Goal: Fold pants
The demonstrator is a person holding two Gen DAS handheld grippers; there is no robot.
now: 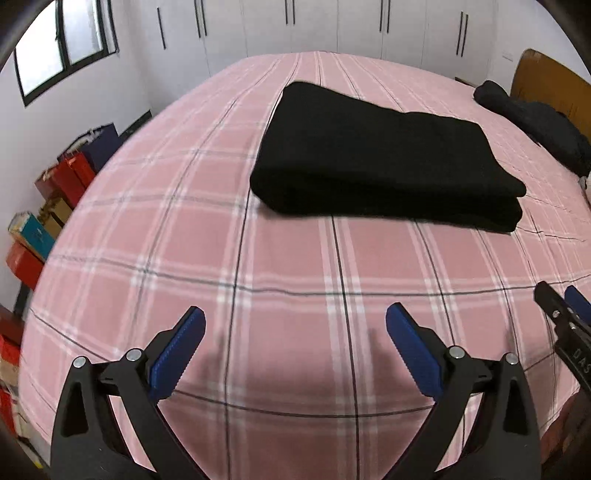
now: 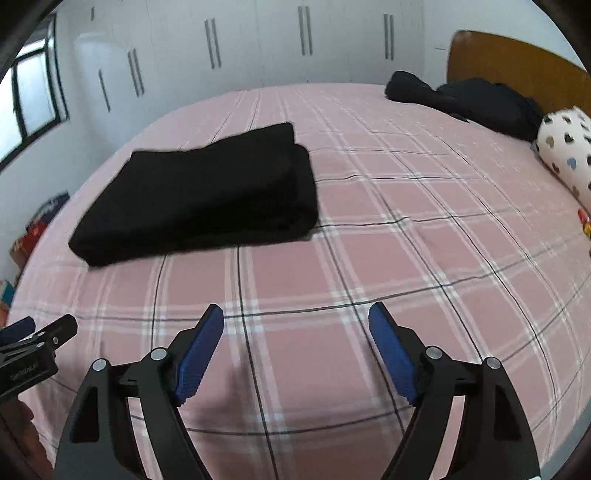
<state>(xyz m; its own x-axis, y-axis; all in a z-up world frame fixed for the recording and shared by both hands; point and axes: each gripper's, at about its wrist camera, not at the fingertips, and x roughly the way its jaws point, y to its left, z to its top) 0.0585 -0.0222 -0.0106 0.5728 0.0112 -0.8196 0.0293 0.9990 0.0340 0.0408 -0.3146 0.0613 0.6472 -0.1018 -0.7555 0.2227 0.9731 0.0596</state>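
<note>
Black pants [image 1: 380,155] lie folded into a thick rectangle on the pink plaid bed [image 1: 295,266]; in the right wrist view the same pants [image 2: 207,195] sit left of centre. My left gripper [image 1: 295,319] hangs open over bare bedding, well short of the pants, nothing between its blue pads. My right gripper [image 2: 295,317] is open too, over bare sheet nearer than the pants, and empty. Each gripper shows at the edge of the other's view: the right gripper [image 1: 565,310] at the right, the left gripper [image 2: 40,328] at the left.
A heap of dark clothes [image 2: 472,99] lies by the wooden headboard [image 2: 517,66], next to a spotted white pillow [image 2: 569,155]. Coloured boxes [image 1: 62,184] are stacked on the floor left of the bed. White wardrobe doors [image 1: 332,26] stand behind, a window [image 1: 59,44] at left.
</note>
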